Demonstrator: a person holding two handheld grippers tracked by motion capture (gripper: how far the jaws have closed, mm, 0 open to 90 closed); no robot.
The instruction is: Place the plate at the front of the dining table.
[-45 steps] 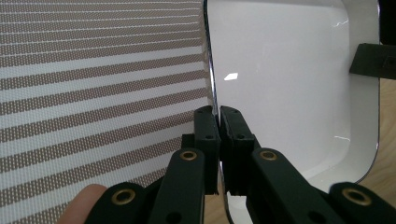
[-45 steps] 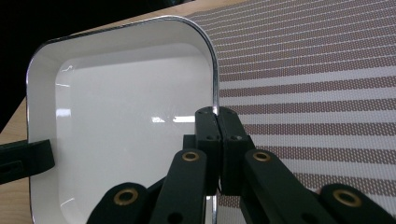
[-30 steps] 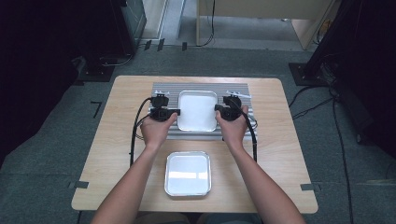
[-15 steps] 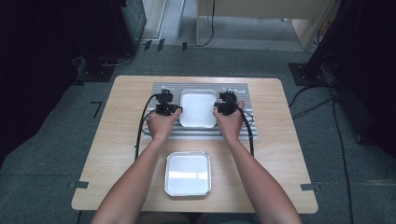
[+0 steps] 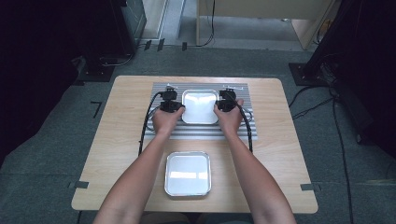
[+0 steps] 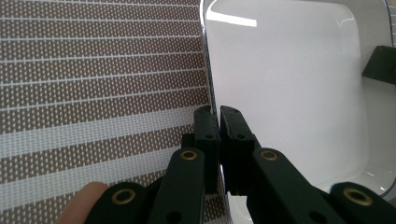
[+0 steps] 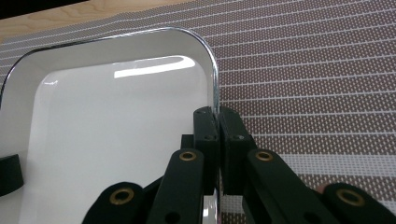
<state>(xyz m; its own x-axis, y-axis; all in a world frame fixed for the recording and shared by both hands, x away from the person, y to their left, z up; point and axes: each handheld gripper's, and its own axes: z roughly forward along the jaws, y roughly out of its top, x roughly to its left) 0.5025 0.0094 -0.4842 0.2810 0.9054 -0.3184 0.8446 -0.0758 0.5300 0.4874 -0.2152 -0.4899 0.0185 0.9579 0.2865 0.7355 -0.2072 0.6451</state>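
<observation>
The left claw (image 5: 179, 108) is clamped on the far tray's (image 5: 200, 106) left rim. The right claw (image 5: 218, 107) is clamped on its right rim; a striped mat (image 5: 196, 131) lies under the tray

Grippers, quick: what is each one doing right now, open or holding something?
Left gripper: shut on the left rim of the far tray.
Right gripper: shut on the same tray's right rim.

You will find no legible text, label, brand, number or sign on the trays, the striped mat, the table or the grippers in any of these views.
</observation>
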